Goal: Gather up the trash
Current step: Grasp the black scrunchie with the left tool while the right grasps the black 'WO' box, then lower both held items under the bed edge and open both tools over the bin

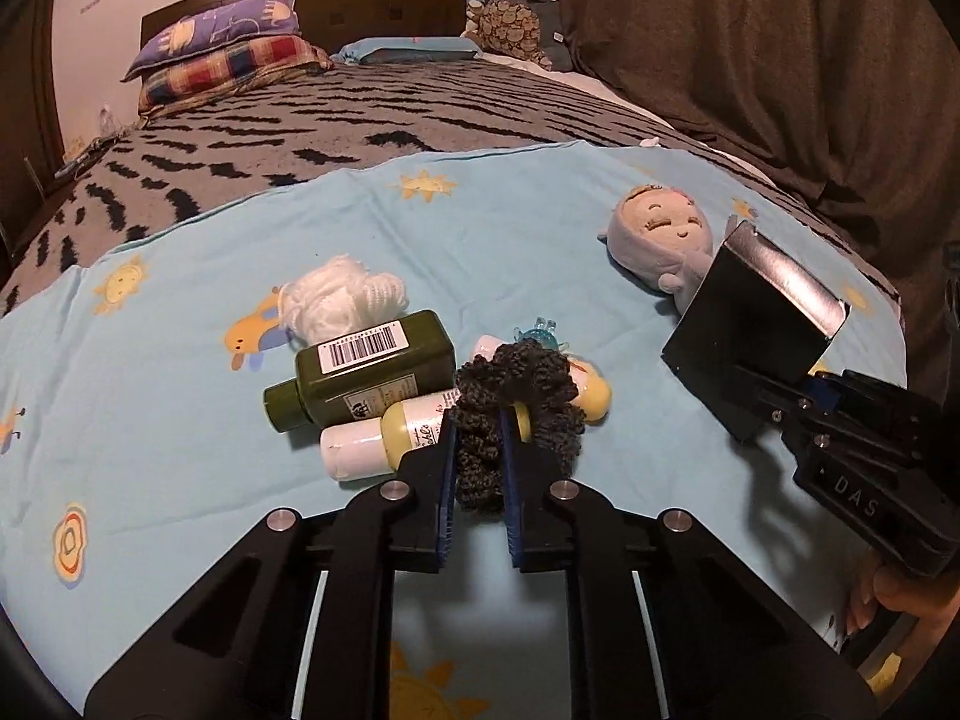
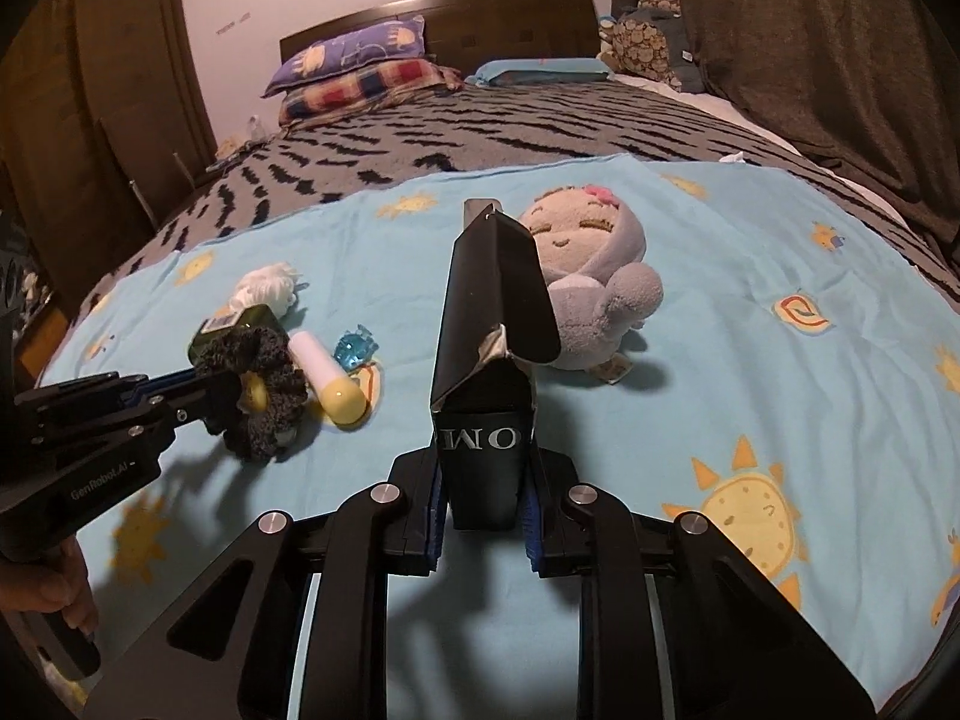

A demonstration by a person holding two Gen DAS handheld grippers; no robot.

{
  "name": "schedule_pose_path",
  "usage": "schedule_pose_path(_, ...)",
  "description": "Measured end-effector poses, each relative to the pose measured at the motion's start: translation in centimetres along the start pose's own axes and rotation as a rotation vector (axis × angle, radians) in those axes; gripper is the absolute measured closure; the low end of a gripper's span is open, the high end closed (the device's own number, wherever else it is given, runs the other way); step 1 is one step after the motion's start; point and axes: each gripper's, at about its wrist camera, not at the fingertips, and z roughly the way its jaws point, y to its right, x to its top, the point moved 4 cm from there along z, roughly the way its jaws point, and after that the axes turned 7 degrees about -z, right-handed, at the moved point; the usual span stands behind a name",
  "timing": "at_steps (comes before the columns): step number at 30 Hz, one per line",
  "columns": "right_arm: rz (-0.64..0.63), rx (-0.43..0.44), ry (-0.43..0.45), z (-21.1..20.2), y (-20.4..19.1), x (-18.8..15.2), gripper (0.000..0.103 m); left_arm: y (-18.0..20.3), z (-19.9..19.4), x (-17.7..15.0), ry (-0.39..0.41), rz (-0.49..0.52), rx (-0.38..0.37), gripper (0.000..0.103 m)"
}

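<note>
My left gripper (image 1: 478,420) is shut on a dark knitted scrunchie (image 1: 521,384), held just above the light blue sheet (image 1: 180,480); it also shows in the right wrist view (image 2: 258,396). My right gripper (image 2: 483,480) is shut on an open black carton (image 2: 489,336) with a silver lining, seen from the left wrist view (image 1: 750,324). On the sheet lie a dark green bottle (image 1: 366,372), two yellow-and-white bottles (image 1: 384,438) (image 2: 330,378), a white yarn wad (image 1: 342,300) and a small blue clip (image 2: 355,350).
A grey plush doll (image 2: 588,276) lies behind the carton on the sheet. A grey and black blanket (image 1: 360,114) covers the bed beyond, with pillows (image 1: 228,54) at the headboard. Dark curtains (image 1: 780,60) hang at right. A wooden wardrobe (image 2: 90,120) stands at left.
</note>
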Motion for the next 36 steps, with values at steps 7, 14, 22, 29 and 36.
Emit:
schedule_pose_path(7,-0.021,-0.017,0.044,-3.3,-0.8,0.1,0.082,0.0,-4.1,-0.8,0.052,-0.011,0.003,0.092)
schedule_pose_path(14,-0.052,-0.012,0.071,-7.6,-2.6,-1.1,0.082,1.1,-8.4,-3.9,0.059,-0.001,-0.027,0.092)
schedule_pose_path(22,-0.070,-0.003,0.097,-13.3,-3.8,-3.9,0.082,1.4,-12.4,-8.6,0.046,-0.029,-0.048,0.092)
schedule_pose_path(29,-0.068,0.007,0.098,-16.5,-4.4,-7.4,0.082,1.8,-15.8,-12.5,0.047,-0.028,-0.052,0.092)
schedule_pose_path(36,-0.060,0.049,0.079,-18.4,-5.8,-11.1,0.082,2.5,-18.2,-16.5,0.039,-0.025,-0.063,0.092)
